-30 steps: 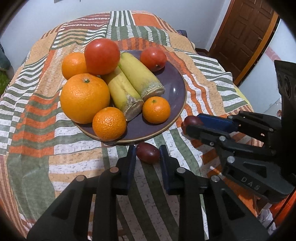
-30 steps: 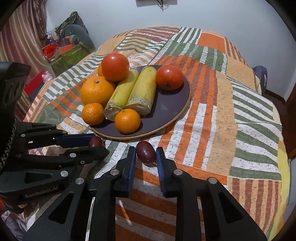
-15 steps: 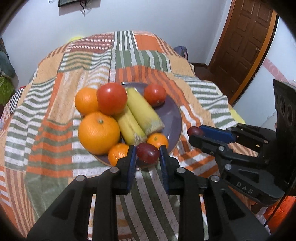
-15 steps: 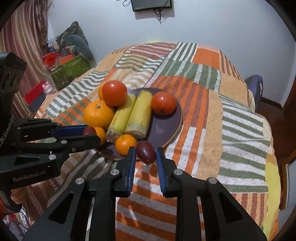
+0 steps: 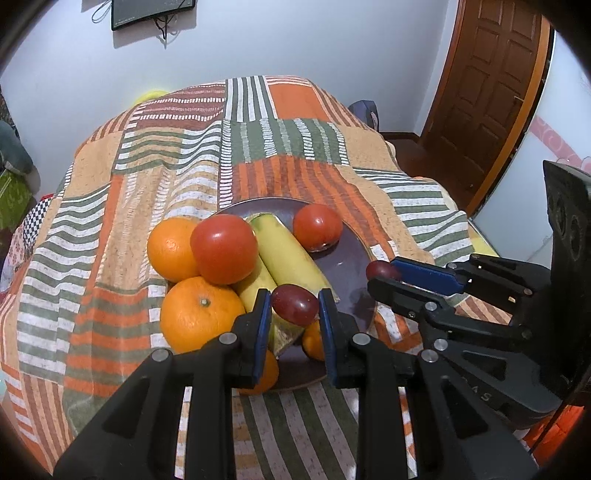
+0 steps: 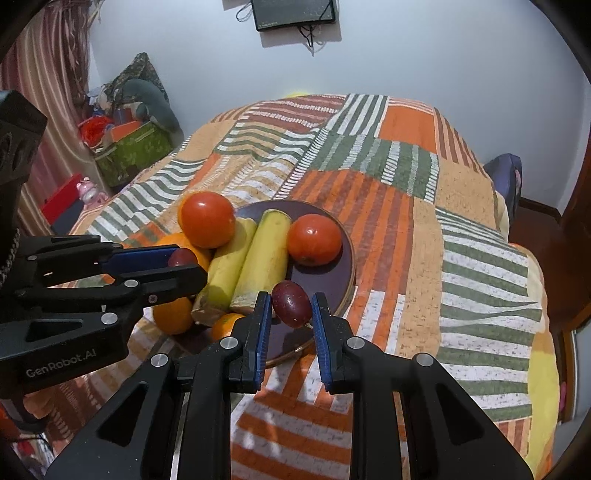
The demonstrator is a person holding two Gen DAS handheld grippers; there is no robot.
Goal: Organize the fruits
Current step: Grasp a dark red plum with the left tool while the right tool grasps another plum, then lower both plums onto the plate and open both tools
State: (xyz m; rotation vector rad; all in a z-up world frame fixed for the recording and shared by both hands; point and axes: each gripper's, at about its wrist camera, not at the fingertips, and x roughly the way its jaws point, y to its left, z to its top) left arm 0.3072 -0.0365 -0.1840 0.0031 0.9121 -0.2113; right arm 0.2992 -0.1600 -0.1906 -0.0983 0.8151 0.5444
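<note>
While both jaws clamp, each grape (image 5: 294, 303) sits between them

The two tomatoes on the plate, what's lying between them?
Two yellow bananas, side by side, lie between the big tomato and the smaller tomato; the right wrist view shows it best.

- striped patchwork bedspread (image 5: 295, 155), orange, green, white
- brown wooden door (image 5: 491, 92), right
- dark wall screen (image 6: 293, 13), cables hanging
- green box (image 6: 133, 153), clutter beside curtain (image 6: 44, 92)
</note>
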